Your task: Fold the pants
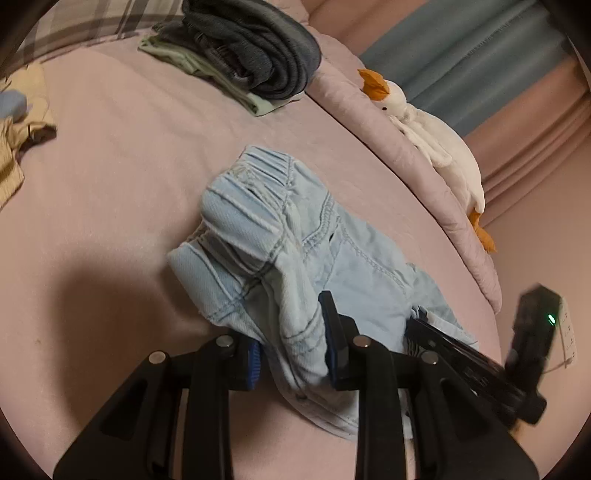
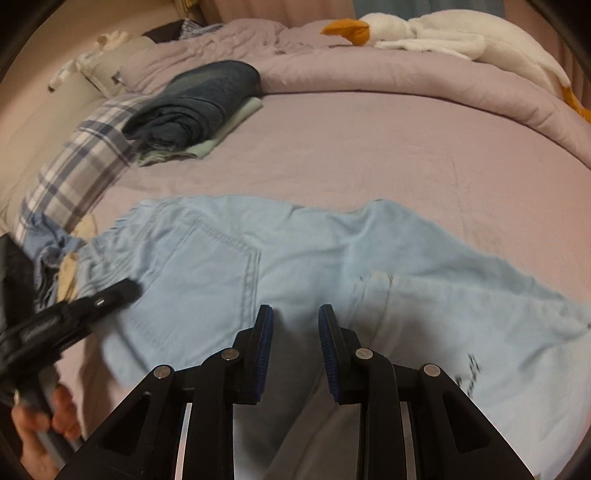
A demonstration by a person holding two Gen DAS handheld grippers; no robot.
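Light blue denim pants point(image 1: 354, 266) lie on the pink bed sheet point(image 1: 110, 166). My left gripper point(image 1: 291, 332) is shut on a bunched fold of them near the elastic waistband, with cloth filling the gap between the blue pads. The right wrist view shows the pants point(image 2: 207, 266) spread out, back pocket up, with the left gripper point(image 2: 110, 295) at their left end. My right gripper point(image 2: 295, 317) hovers over the middle of the pants. Its pads stand a little apart, with no cloth pinched between them. In the left wrist view the right gripper point(image 1: 421, 325) lies low at the pants' right edge.
A stack of folded dark clothes point(image 2: 195, 103) sits at the back of the bed beside a plaid pillow point(image 2: 74, 166). A white plush goose point(image 2: 443, 33) rests on the rolled quilt point(image 1: 369, 122). Yellowish clothes point(image 1: 18, 147) lie at the left. A hand point(image 2: 33, 424) holds the left gripper.
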